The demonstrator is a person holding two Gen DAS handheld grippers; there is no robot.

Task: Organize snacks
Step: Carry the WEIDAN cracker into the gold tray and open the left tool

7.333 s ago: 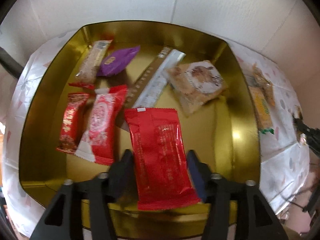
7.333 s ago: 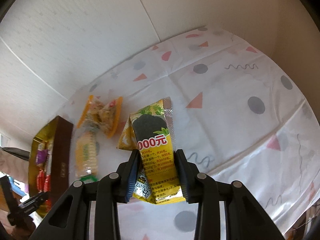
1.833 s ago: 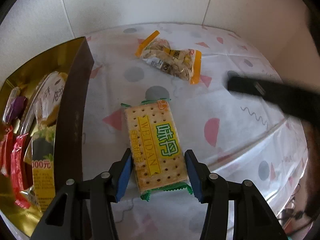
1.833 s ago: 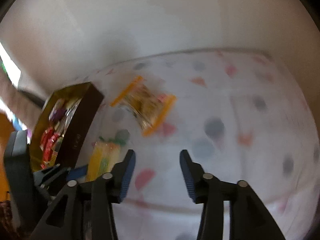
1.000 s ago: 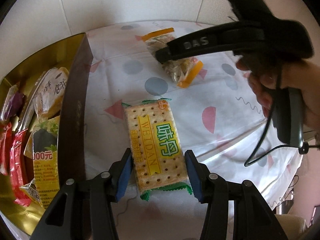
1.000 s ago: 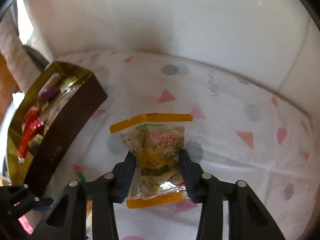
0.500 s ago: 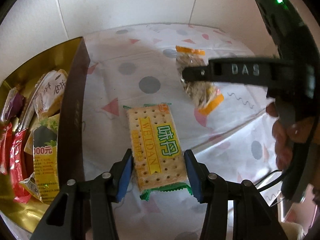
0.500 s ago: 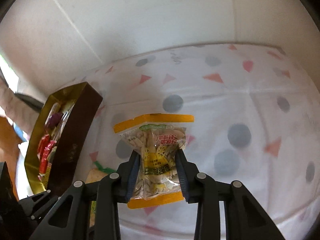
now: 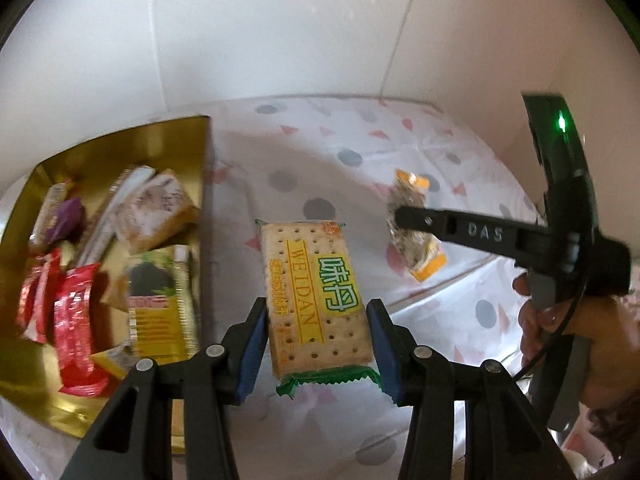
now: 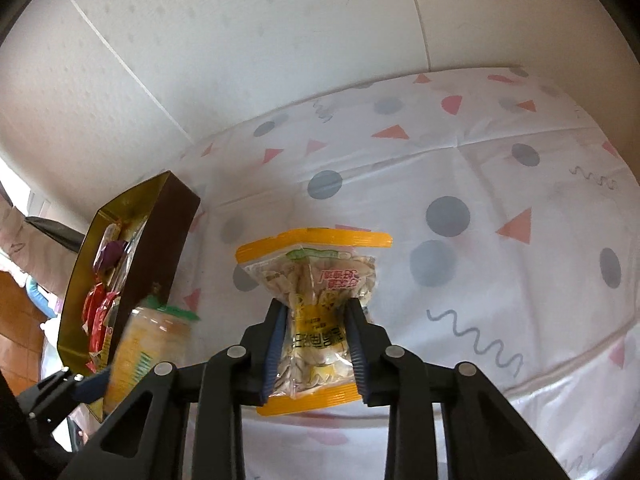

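My left gripper [image 9: 317, 306] is shut on a yellow-green cracker pack [image 9: 308, 248] and holds it above the dotted tablecloth [image 9: 320, 152]. To its left is the gold box [image 9: 120, 142] with several wrapped snacks inside. My right gripper [image 10: 316, 304] has its jaws closing on a clear nut packet with orange ends [image 10: 316, 264]. The pads pinch the packet's waist, and it hangs off the cloth. In the left wrist view that packet [image 9: 420, 252] dangles from a black finger [image 9: 460, 230] at the right. The cracker pack [image 10: 148, 344] shows blurred at the lower left of the right wrist view.
The box's brown outer wall [image 10: 160, 248] stands left of both held snacks. A person's hand [image 9: 560, 328] grips the right tool's handle at the right edge. White wall panels [image 10: 280, 60] close off the back. The tablecloth [image 10: 500, 200] stretches bare to the right.
My left gripper has risen with the cracker pack, and more of the gold box shows. My right gripper's jaws have squeezed tighter on the nut packet, pinching its middle.
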